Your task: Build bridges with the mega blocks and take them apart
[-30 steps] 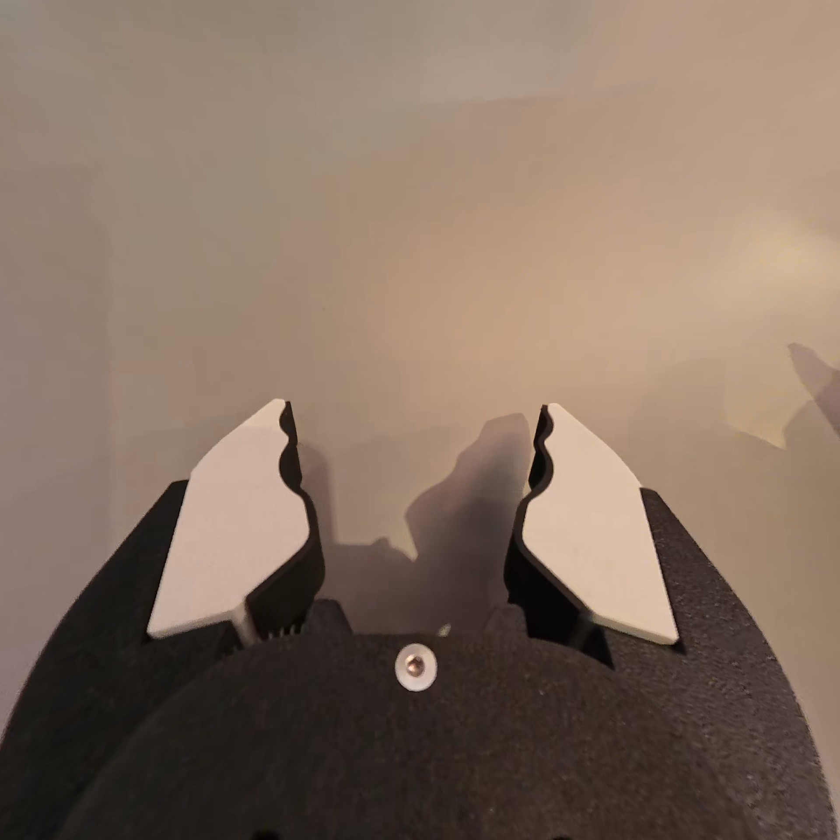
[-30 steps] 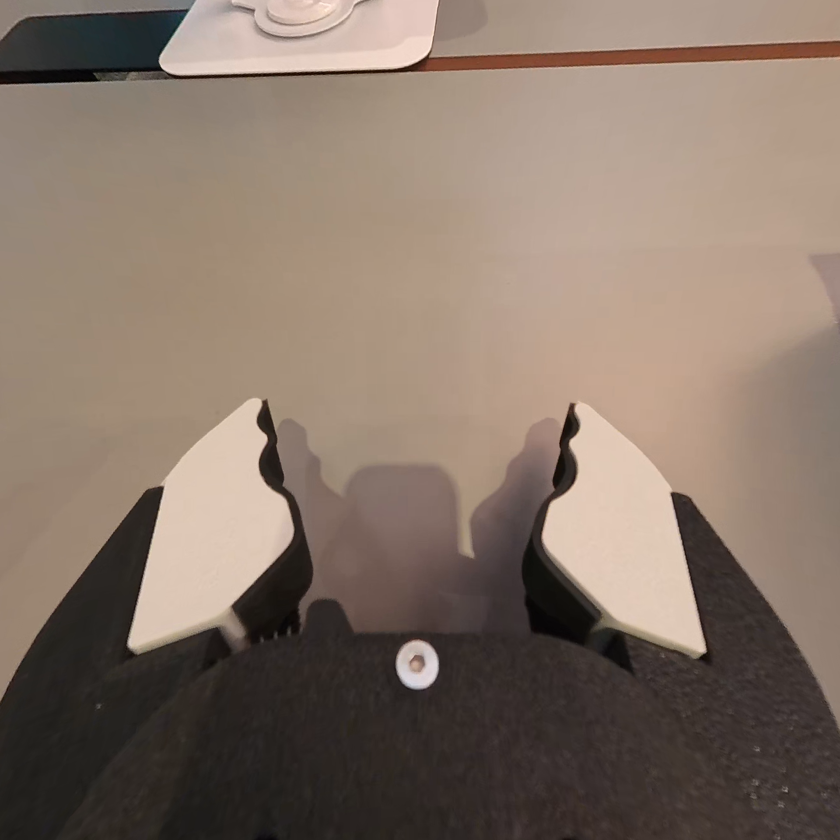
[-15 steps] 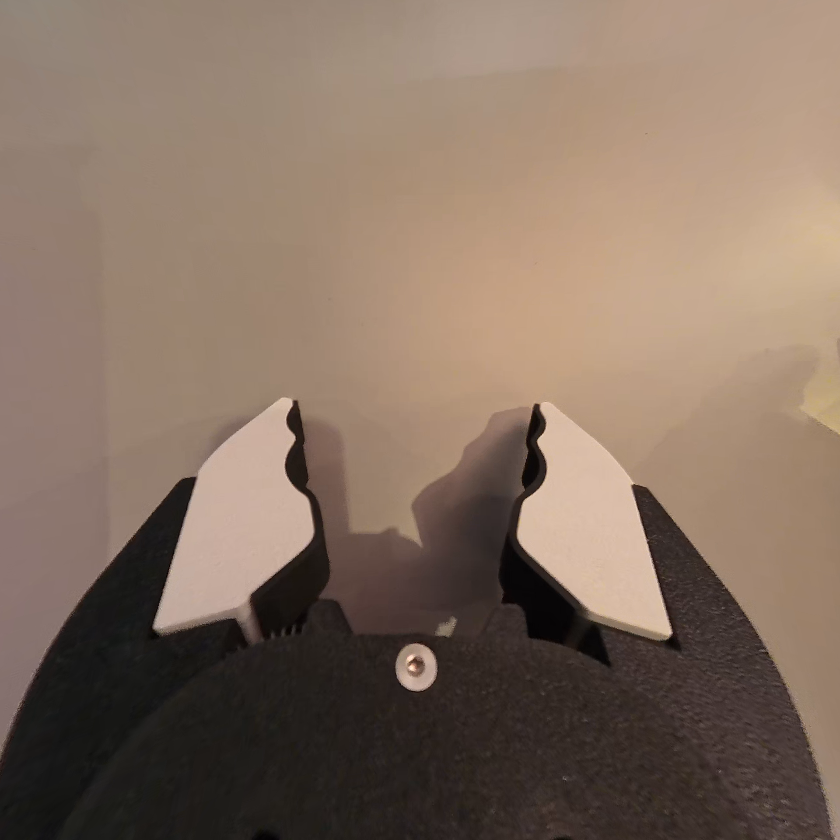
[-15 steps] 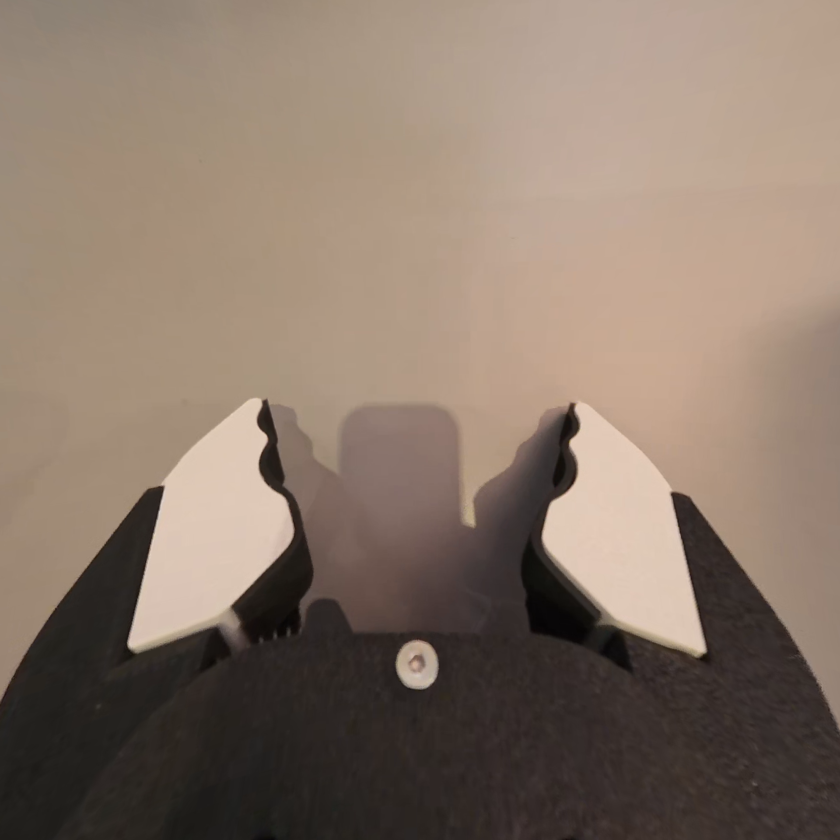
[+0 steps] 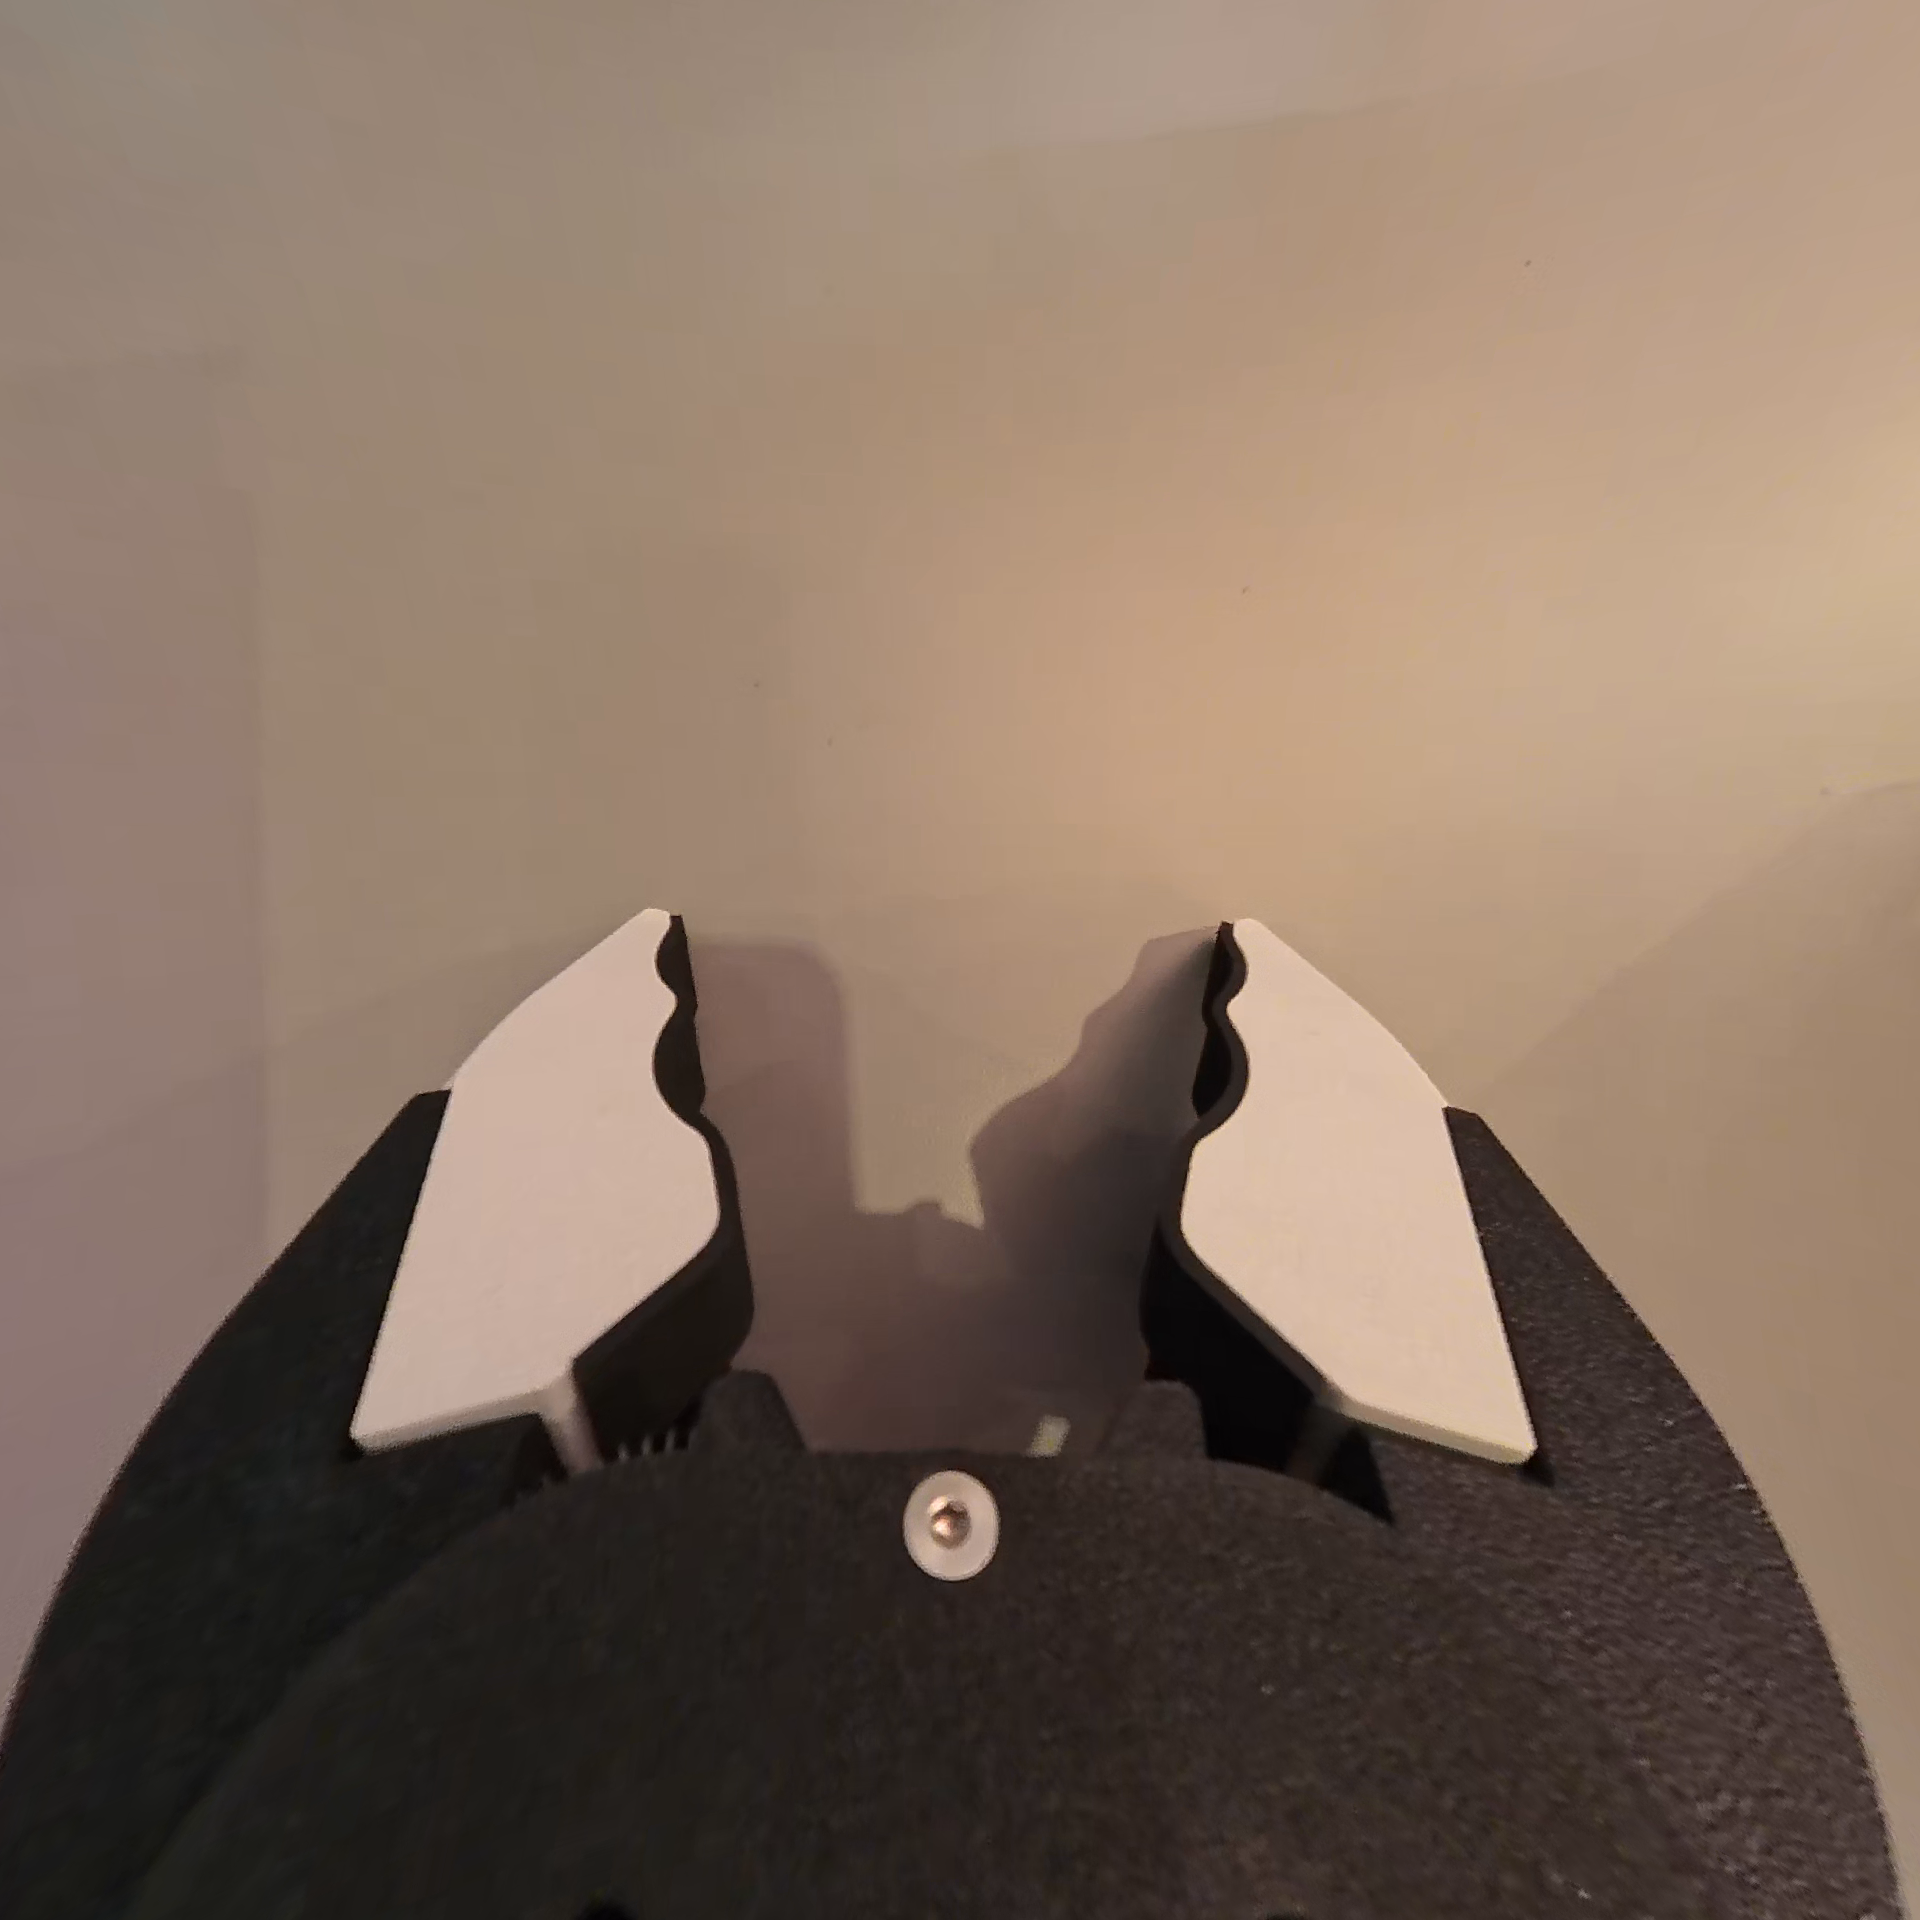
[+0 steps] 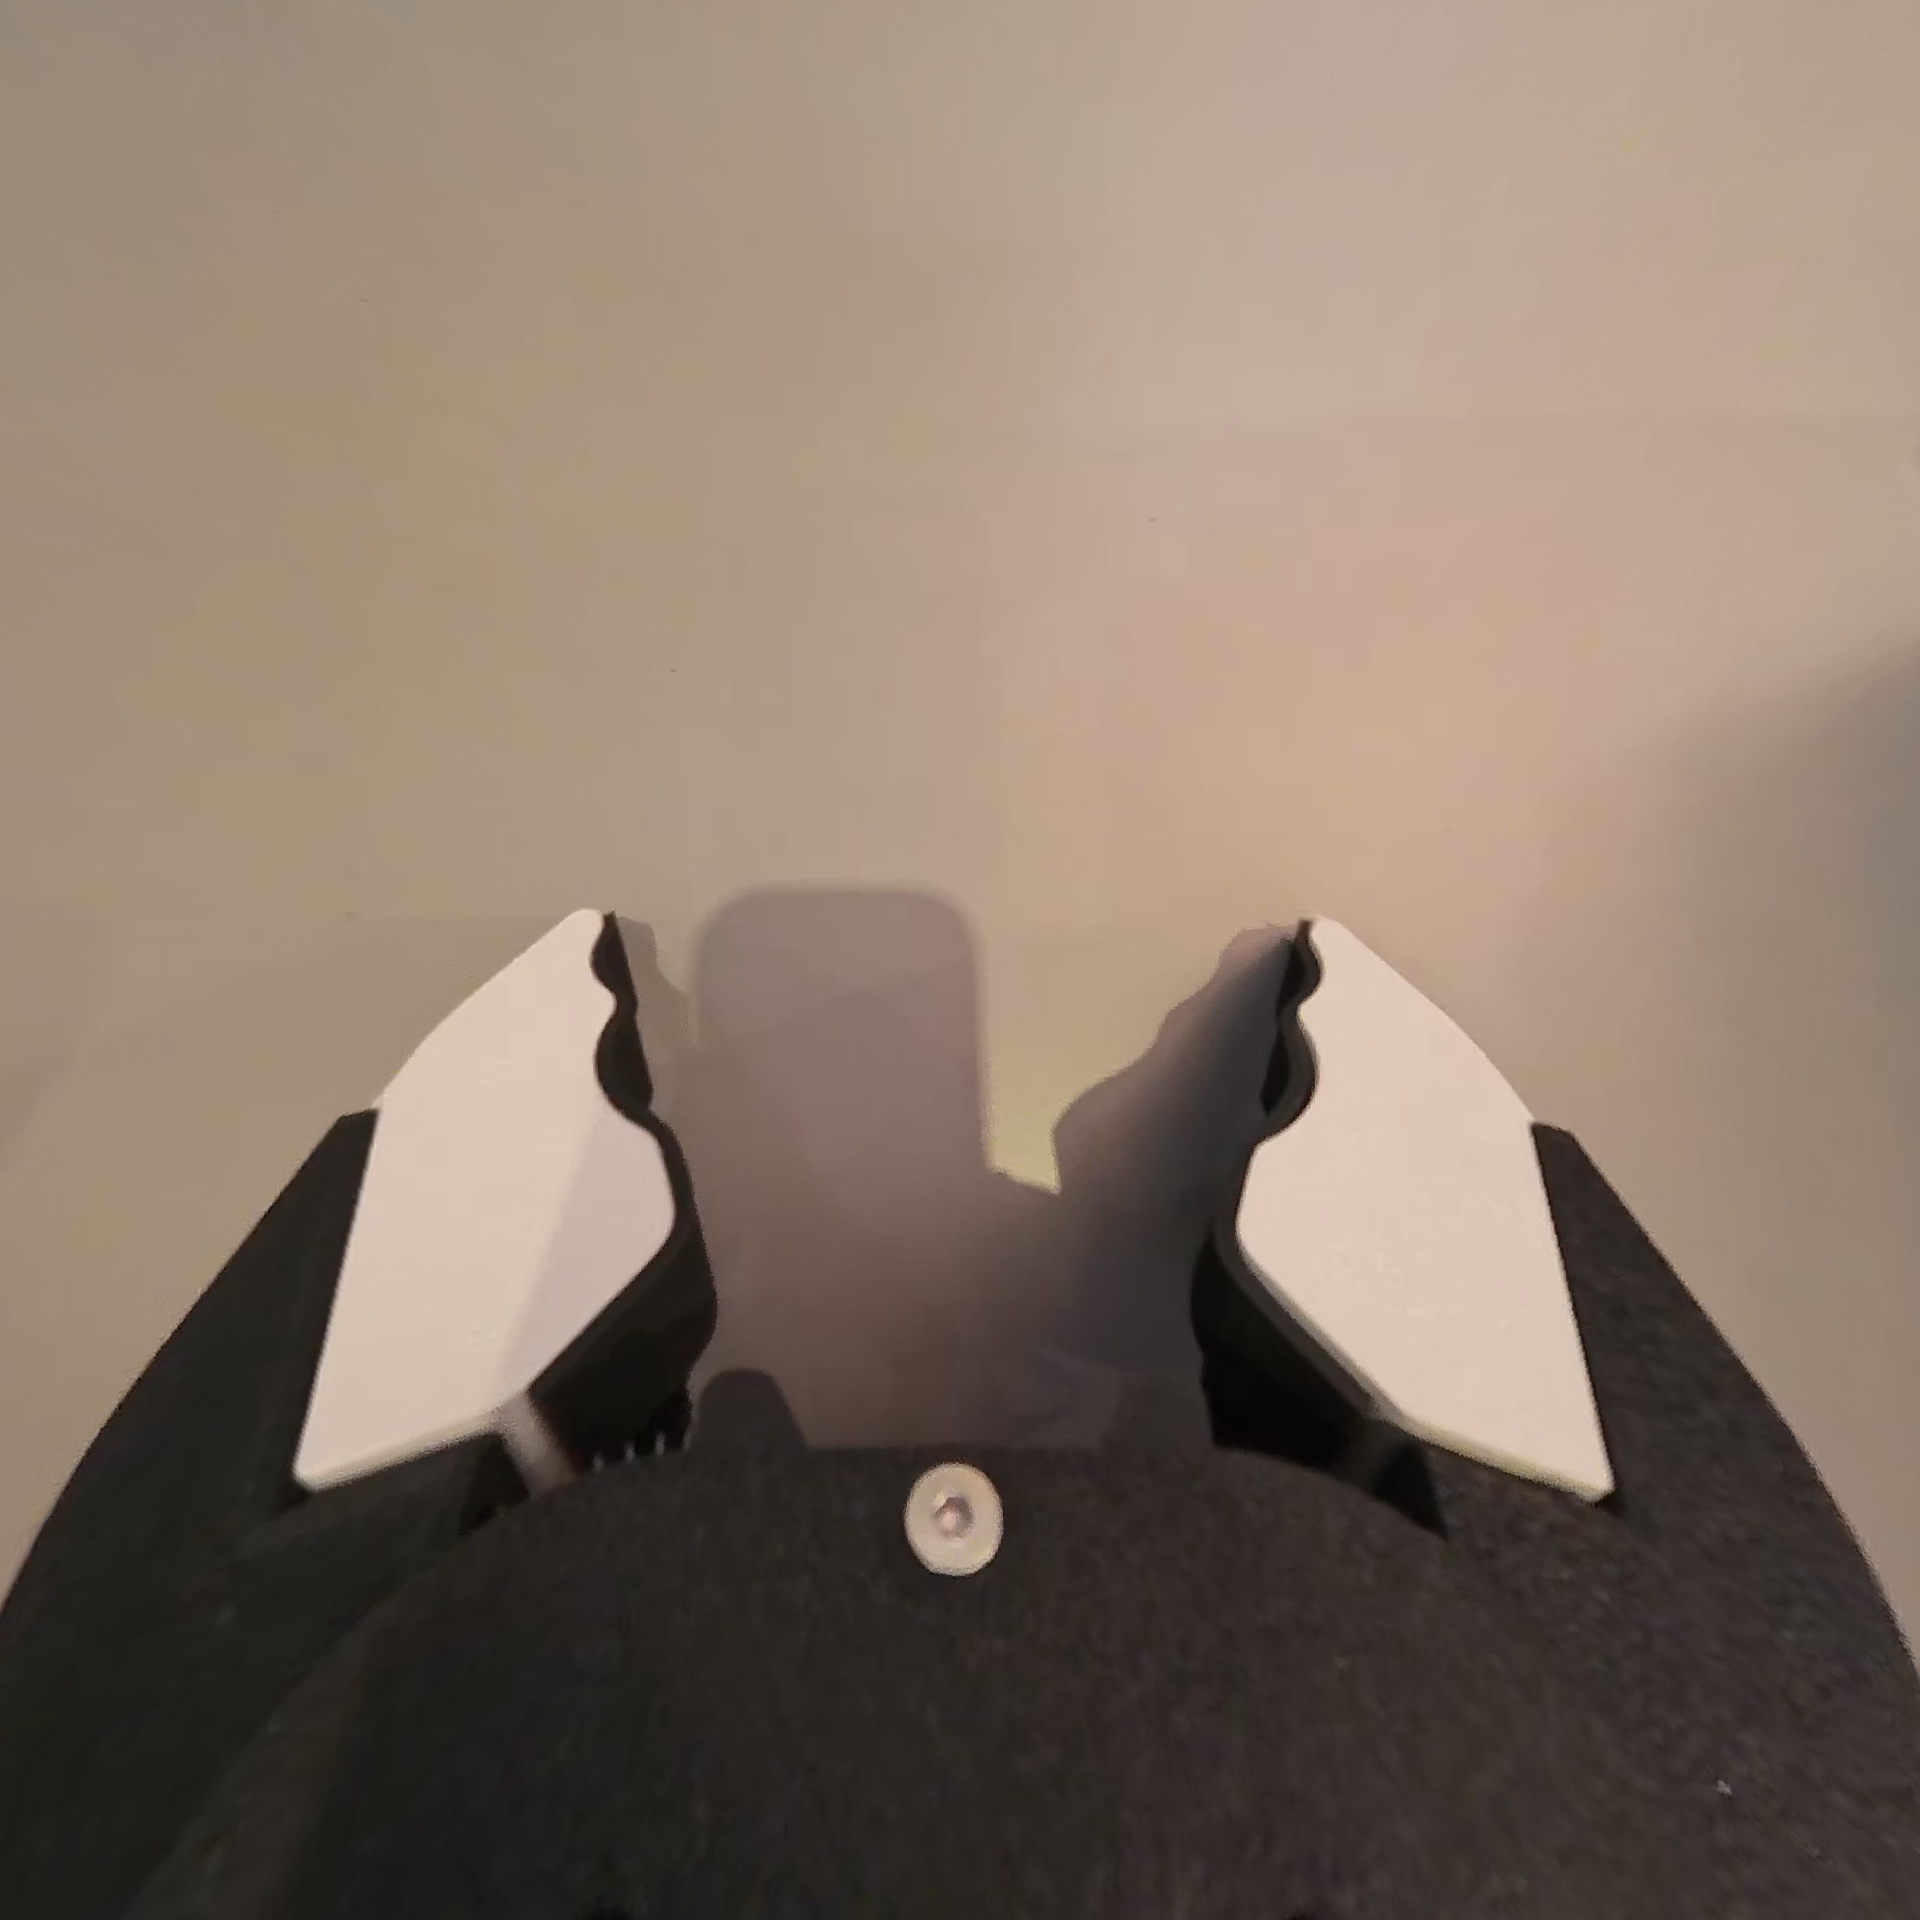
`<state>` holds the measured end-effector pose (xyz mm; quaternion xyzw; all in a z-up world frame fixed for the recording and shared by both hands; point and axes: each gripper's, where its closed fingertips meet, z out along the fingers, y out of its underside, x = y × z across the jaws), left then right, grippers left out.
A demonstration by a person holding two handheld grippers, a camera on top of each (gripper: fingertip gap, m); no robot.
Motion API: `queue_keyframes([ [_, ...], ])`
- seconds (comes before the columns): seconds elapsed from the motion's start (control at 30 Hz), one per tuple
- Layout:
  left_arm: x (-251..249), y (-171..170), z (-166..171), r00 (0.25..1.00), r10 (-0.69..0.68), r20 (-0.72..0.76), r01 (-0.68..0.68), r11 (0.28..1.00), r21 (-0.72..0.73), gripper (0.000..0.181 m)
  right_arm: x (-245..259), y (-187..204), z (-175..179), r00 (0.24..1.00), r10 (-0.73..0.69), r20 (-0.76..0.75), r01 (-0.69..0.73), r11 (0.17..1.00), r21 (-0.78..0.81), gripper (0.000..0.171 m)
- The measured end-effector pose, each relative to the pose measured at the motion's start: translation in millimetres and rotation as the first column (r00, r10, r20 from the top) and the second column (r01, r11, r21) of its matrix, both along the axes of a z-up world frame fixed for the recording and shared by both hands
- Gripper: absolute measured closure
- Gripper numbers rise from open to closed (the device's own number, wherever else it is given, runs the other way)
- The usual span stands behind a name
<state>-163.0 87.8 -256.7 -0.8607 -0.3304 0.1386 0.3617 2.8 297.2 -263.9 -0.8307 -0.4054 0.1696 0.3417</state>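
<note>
- Two hand-held grippers filled the views, and neither held anything: the left gripper [image 5: 954, 935], a black textured body with two white wedge-shaped fingers [image 5: 566, 1195] lined with dark wavy pads, had its jaws standing well apart with only bare surface between them.
- Likewise the right gripper [image 6: 956, 930], of the same black-and-white build, had its white fingers [image 6: 1413, 1174] spread wide and empty.
- Both pointed down at a plain, smooth beige tabletop [image 5: 935, 468], which also filled the right wrist view [image 6: 935, 416]; each gripper's grey shadow fell on it close under the fingertips, so I judged them to be near the surface, though whether they touched it could not be told.
- None of the mega blocks appeared in either view: no loose block, no stack, no bridge, whole or partly dismantled. Where the blocks lay could not be told from these views; they were somewhere outside both.
- As for progress, nothing visible settled it. Empty, spread jaws over bare table suited either the moment ahead of the first pick or the close of the job with everything taken apart and put aside.
- Whichever it was, no step was under way at this moment: no block was gripped, pressed down or pulled off.
- Any work left would first call for bringing the blocks into view and closing one gripper on a block.
</note>
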Motion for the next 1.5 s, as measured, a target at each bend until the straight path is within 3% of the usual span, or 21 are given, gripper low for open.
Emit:
queue_keyframes([
  [1.5,0.0,-0.4,0.0,1.000,0.006,0.000,-0.006,1.000,0.000,0.086,3.1,1.4,-1.4,0.999,-0.032,0.010,0.032,0.999,-0.005,0.049],
])
